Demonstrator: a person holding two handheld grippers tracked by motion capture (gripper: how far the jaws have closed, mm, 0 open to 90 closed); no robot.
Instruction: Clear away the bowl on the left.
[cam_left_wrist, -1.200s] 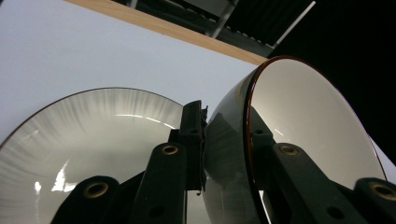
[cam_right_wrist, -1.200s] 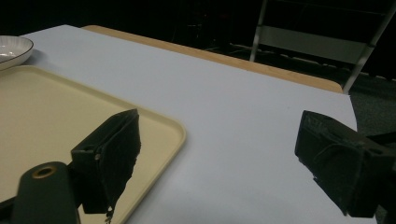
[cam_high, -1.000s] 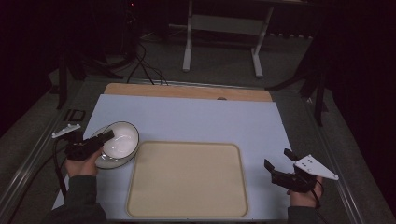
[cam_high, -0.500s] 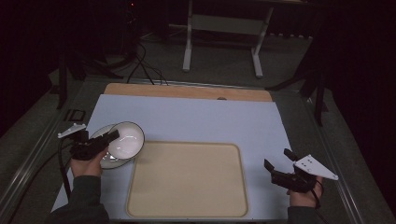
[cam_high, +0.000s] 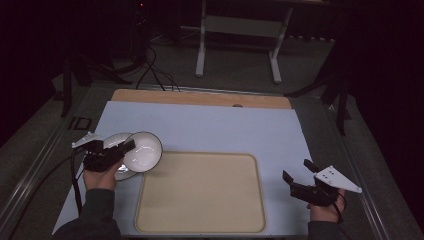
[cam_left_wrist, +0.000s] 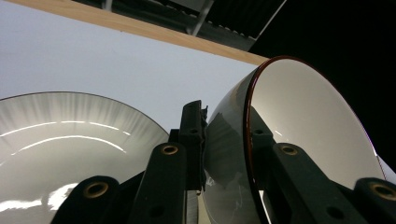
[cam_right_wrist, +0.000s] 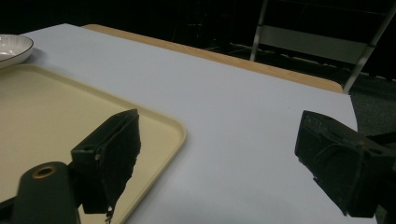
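Clamped on the rim of a white bowl, the fingers of the left gripper pinched its wall, one inside and one outside; the bowl was tilted on edge at the left of the table, just beyond the far left corner of the beige tray; a second white dish lay flat beside it, partly behind it in the high view; the right gripper was at the near right, beside the tray, its jaws wide apart with nothing between them.
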